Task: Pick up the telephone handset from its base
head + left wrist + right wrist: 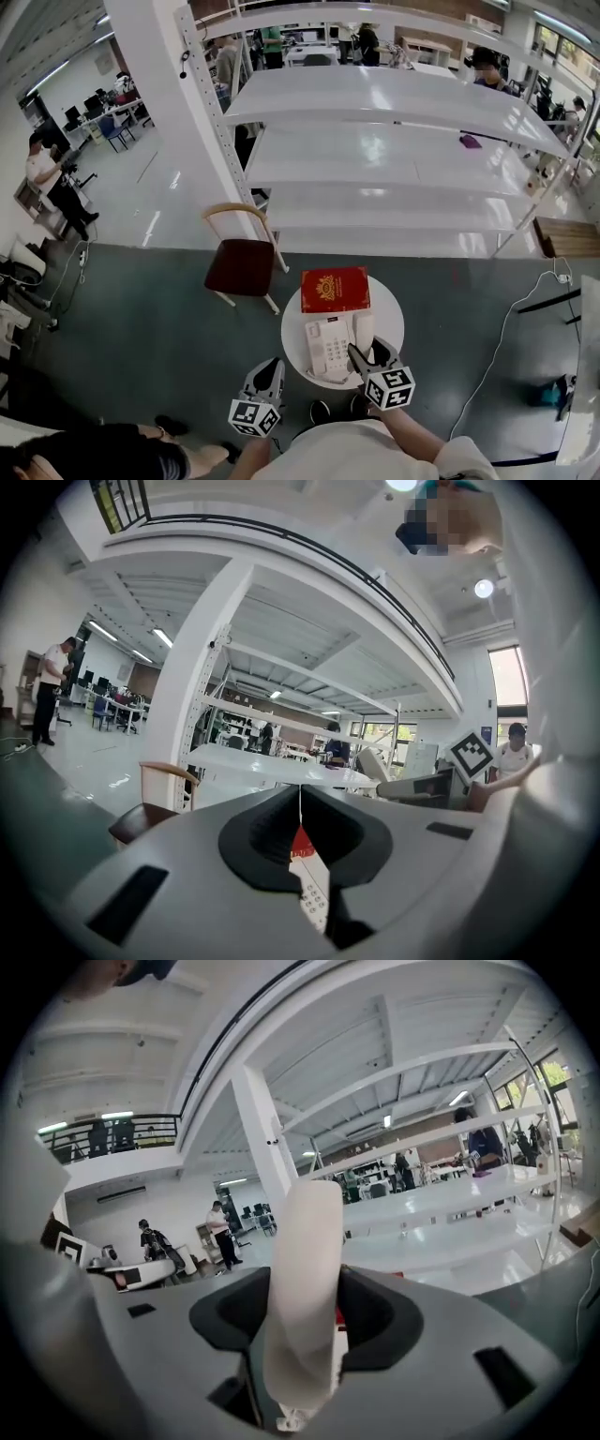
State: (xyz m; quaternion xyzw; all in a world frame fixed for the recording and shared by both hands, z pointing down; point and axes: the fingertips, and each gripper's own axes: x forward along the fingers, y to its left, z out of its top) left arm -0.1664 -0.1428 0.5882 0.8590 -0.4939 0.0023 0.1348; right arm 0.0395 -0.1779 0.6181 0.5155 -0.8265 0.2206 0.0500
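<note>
At the far left of the scene, a wooden chair [242, 265] with a dark red seat stands on the floor, apart from the round white tabletop [389, 319]. Nearer the person, the left gripper [270, 370] hovers off the tabletop's near-left edge; its fingers [281, 829] are pressed together with nothing between them. On the tabletop sits the white telephone base [328, 349], keypad up, with a red book [335, 289] just beyond it on the far side. Just right of the keypad, the telephone handset [364, 328] rises steeply out of the right gripper [368, 354], whose fingers pinch it from both sides. It appears to be off its cradle and held above the base.

The handset looks like light, rigid moulded plastic, so it should carry easily. Its smooth, curved shell could slide or pivot in a loose pinch. The narrow middle span between the two bulged ends seems the sound place to grip. No cord is clearly visible; if one is attached, it would tug as the handset goes up.
</note>
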